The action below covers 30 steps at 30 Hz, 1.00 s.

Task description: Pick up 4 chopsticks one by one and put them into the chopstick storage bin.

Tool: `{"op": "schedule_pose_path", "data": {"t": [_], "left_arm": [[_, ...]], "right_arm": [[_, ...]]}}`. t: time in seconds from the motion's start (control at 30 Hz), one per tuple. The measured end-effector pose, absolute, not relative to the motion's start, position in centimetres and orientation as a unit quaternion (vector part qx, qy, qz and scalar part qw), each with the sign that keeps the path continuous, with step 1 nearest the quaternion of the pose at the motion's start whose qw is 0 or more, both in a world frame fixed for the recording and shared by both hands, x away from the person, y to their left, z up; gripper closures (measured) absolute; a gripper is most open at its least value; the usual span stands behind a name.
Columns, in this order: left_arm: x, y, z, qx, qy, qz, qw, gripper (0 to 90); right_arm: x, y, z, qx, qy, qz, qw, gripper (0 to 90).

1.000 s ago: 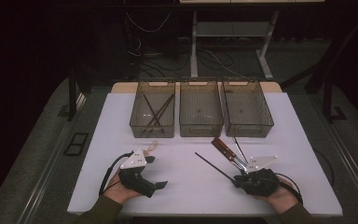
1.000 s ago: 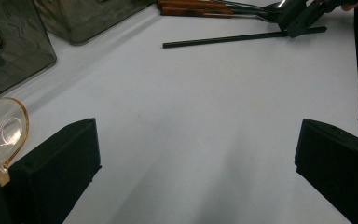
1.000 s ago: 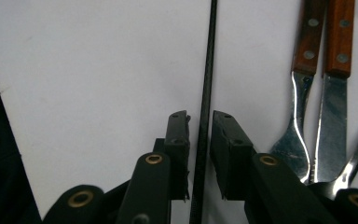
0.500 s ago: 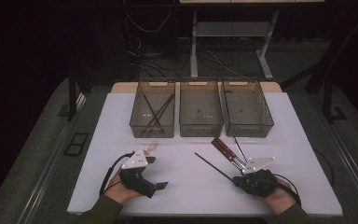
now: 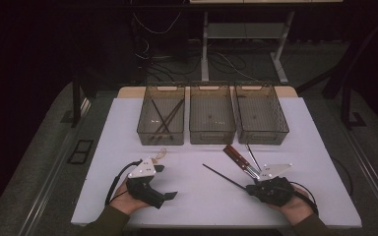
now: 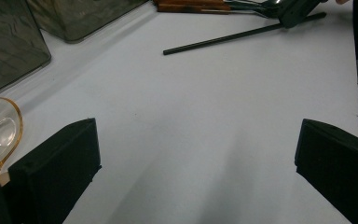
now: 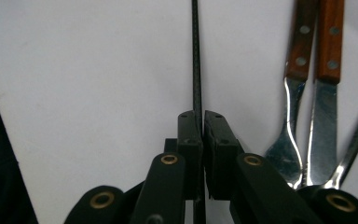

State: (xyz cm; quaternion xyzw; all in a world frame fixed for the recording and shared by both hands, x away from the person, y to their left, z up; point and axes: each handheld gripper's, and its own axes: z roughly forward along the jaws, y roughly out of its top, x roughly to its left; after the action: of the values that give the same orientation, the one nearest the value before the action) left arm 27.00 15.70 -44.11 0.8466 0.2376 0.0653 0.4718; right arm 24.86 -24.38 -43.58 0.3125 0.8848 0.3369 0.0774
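R claw (image 7: 200, 135) pinched tight on black chopstick (image 7: 196, 56), beside wood-handled cutlery (image 7: 314, 46). L claw (image 6: 193, 154) spread wide, nothing between, resting on worktop (image 5: 197, 196).

gripper (image 7: 201, 122) clamped on black chopstick (image 7: 196, 56)

No writing, label, brand, number or sign can be read on anything in these views.

- white table (image 5: 128, 123), three smoky clear bins (image 5: 211, 115) lined up along the far edge
- black chopstick (image 5: 221, 176), wood-handled cutlery (image 5: 237, 156) and a clear spoon (image 5: 160, 154) laid near the front
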Motion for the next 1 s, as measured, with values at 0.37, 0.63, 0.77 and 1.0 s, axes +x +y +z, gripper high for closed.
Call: {"op": "schedule_pose_path", "data": {"t": [0.37,0.63,0.77,1.0], "left_arm": [[27.0,15.7,-44.1,0.846,0.237,0.065,0.473,0.0],[27.0,15.7,-44.1,0.846,0.237,0.065,0.474,0.0],[27.1,15.8,-44.1,0.846,0.237,0.065,0.474,0.0],[27.1,15.7,-44.1,0.846,0.237,0.064,0.473,0.0]], "right_arm": [[25.1,-25.3,-42.0,0.307,0.86,0.4,0.076,86.0],[25.9,-25.7,-40.7,0.305,0.841,0.44,0.08,86.0],[26.3,-26.0,-40.0,0.306,0.832,0.456,0.081,86.0],[27.1,-26.1,-39.5,0.308,0.826,0.464,0.083,85.9]]}}
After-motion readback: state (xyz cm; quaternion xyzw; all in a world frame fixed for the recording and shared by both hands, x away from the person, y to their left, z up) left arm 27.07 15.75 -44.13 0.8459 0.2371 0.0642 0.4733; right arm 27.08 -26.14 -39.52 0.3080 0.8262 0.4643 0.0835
